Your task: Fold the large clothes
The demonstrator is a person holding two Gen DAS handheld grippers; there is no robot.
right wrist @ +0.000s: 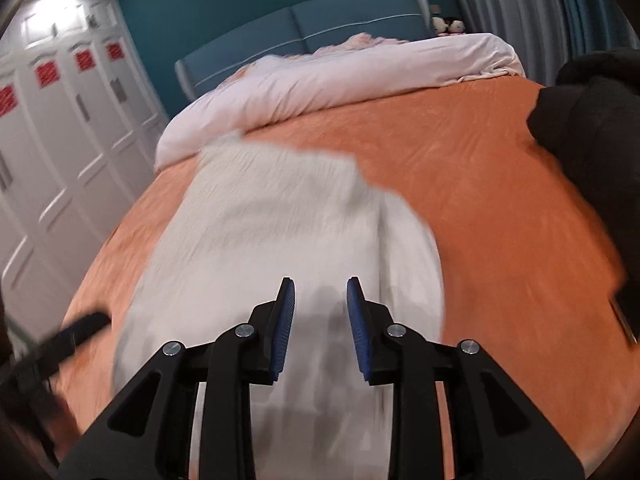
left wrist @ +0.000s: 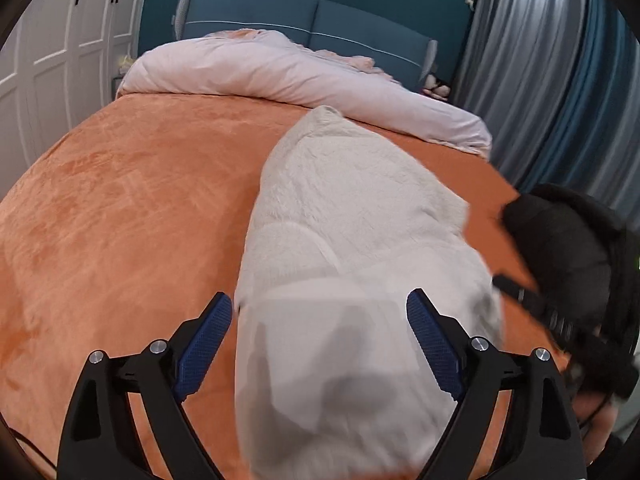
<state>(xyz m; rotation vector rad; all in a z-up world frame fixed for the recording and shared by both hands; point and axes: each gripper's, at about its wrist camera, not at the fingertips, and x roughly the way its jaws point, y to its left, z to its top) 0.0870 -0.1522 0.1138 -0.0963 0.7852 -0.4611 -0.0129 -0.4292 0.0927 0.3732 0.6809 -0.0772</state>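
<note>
**Pale garment lies along the orange bed, both grippers above it**

From your left wrist view, your left hand-held gripper [left wrist: 319, 308] is spread wide, blue pads empty, straddling the near end of the cream garment [left wrist: 352, 216]. The garment lies lengthwise on the orange bedspread [left wrist: 120, 208], reaching toward the pink duvet [left wrist: 280, 76]. Your right hand-held gripper [left wrist: 560, 312] shows at the right edge (badly blurred).

From your right wrist view, your right hand-held gripper [right wrist: 321, 300] is narrowly parted over the cream garment [right wrist: 260, 216], gripping nothing. A black garment [right wrist: 592, 128] sits at the right.
</note>
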